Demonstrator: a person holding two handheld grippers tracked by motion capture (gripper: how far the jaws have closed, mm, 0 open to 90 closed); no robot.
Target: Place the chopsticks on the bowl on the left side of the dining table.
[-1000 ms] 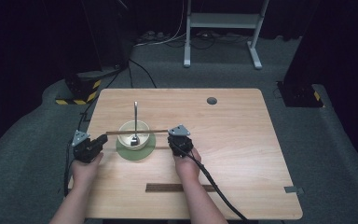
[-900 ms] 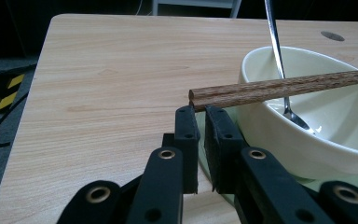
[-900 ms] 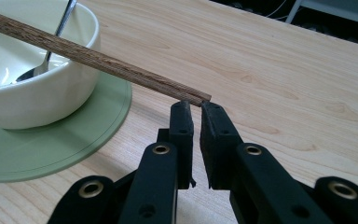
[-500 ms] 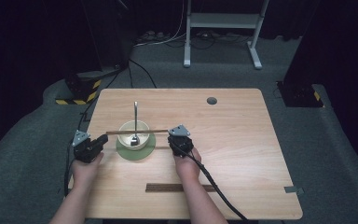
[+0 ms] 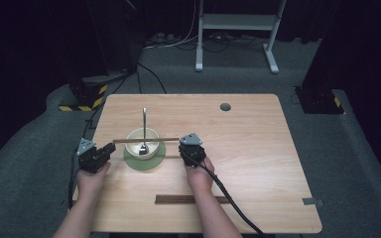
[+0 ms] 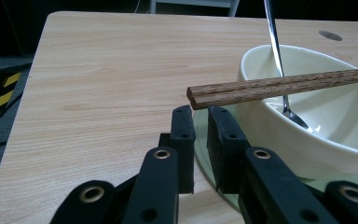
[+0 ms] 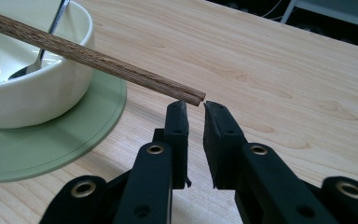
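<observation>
A cream bowl (image 5: 144, 145) stands on a green plate (image 5: 155, 161) left of the table's middle. A metal spoon (image 5: 144, 121) rests in the bowl, its handle leaning over the far rim. A pair of brown chopsticks (image 5: 129, 140) lies across the bowl's rim, left to right. My left gripper (image 5: 110, 148) sits just left of the plate, its jaws a narrow gap apart and empty, with the chopsticks' end (image 6: 242, 91) just above its tips (image 6: 200, 114). My right gripper (image 5: 184, 148) sits right of the plate, narrowly open and empty (image 7: 195, 109), and the chopsticks' other end (image 7: 186, 95) hangs right over its tips.
A dark brown wooden strip (image 5: 191, 200) lies near the table's front edge, between the person's forearms. A round dark grommet (image 5: 225, 106) sits at the back right. The wooden table (image 5: 258, 163) has bare room on its right half. Cables trail from both grippers.
</observation>
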